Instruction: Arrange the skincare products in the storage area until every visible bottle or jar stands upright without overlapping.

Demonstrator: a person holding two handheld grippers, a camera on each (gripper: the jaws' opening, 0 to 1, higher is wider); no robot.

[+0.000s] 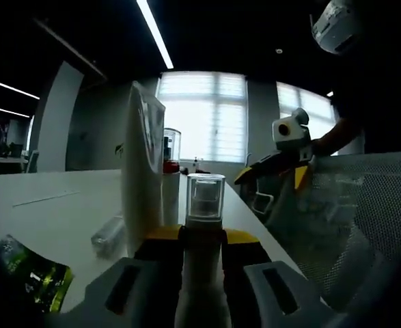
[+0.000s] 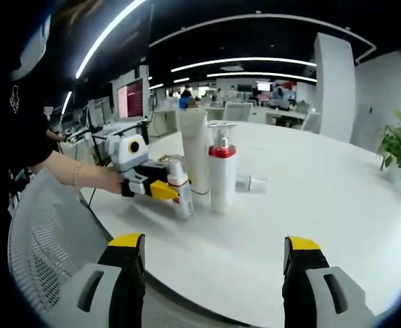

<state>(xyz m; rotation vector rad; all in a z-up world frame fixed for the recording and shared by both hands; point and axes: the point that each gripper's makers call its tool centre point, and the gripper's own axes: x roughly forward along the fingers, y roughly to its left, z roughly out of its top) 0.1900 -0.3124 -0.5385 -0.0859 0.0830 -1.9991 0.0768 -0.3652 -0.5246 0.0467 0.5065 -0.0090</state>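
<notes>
Upright on a white table (image 2: 337,198), three skincare containers stand close together: a tall white tube (image 2: 194,152), a white bottle with a red collar (image 2: 221,167) just right of it, and a small clear-capped pump bottle (image 2: 179,186) at near left. The left gripper (image 2: 164,190) clamps that pump bottle. A small vial (image 2: 251,183) lies flat beyond them. The right gripper (image 2: 214,256) hangs wide and holds nothing, near a mesh chair (image 2: 43,239). Contents cannot be made out.

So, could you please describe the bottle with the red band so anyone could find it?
On the white round table, find the cluster of upright bottles. The red-banded bottle stands right of the tall white tube; it alone has a red collar under a clear cap.
</notes>
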